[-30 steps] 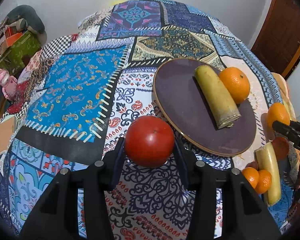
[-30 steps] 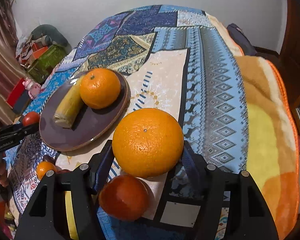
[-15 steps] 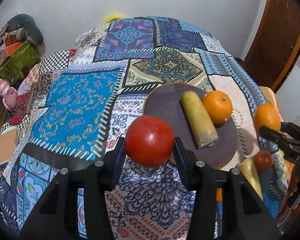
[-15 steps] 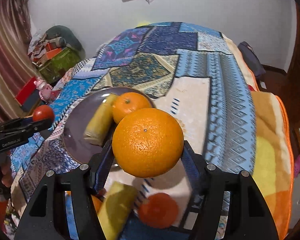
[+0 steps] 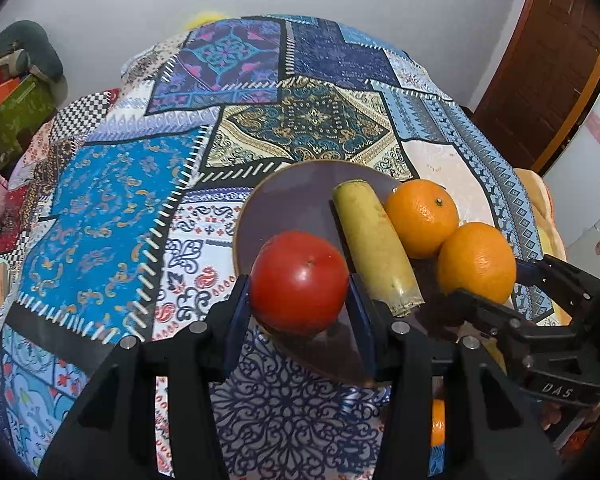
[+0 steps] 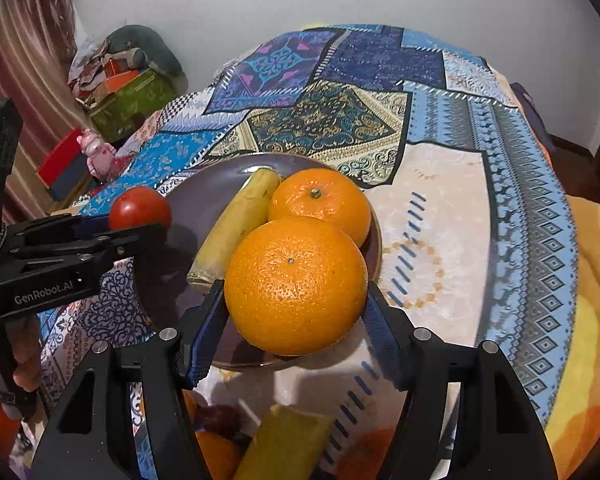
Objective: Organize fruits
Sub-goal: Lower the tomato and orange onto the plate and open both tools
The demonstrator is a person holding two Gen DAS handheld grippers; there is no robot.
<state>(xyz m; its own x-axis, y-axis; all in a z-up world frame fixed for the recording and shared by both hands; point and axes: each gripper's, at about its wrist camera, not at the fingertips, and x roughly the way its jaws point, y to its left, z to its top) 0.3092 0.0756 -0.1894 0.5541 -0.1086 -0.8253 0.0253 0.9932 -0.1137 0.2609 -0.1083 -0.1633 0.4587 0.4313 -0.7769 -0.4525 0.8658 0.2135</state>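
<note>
A round dark plate point(image 5: 292, 196) point(image 6: 216, 184) lies on the patterned cloth and holds a yellow banana point(image 5: 374, 246) point(image 6: 236, 224) and an orange point(image 5: 422, 218) point(image 6: 320, 206). My left gripper point(image 5: 300, 284) point(image 6: 140, 216) is shut on a red tomato point(image 5: 300, 282) point(image 6: 140, 208), held above the plate's near left edge. My right gripper point(image 6: 296, 292) point(image 5: 480, 276) is shut on a second, larger orange point(image 6: 296, 284) point(image 5: 476, 262), held over the plate's near right edge, beside the resting orange.
Below the right gripper lie more fruit: a banana point(image 6: 284, 444), small oranges point(image 6: 216, 456) and a reddish fruit point(image 6: 220, 416), partly hidden. Boxes and a bag point(image 6: 128, 76) are piled by the far wall. A wooden door point(image 5: 548, 64) stands at the right. A hand point(image 6: 26, 360) holds the left gripper.
Both grippers have moved in toward the plate with their fruit. The tomato and the held orange now hang over the plate's edges; the loose fruit has slid out of view below.
</note>
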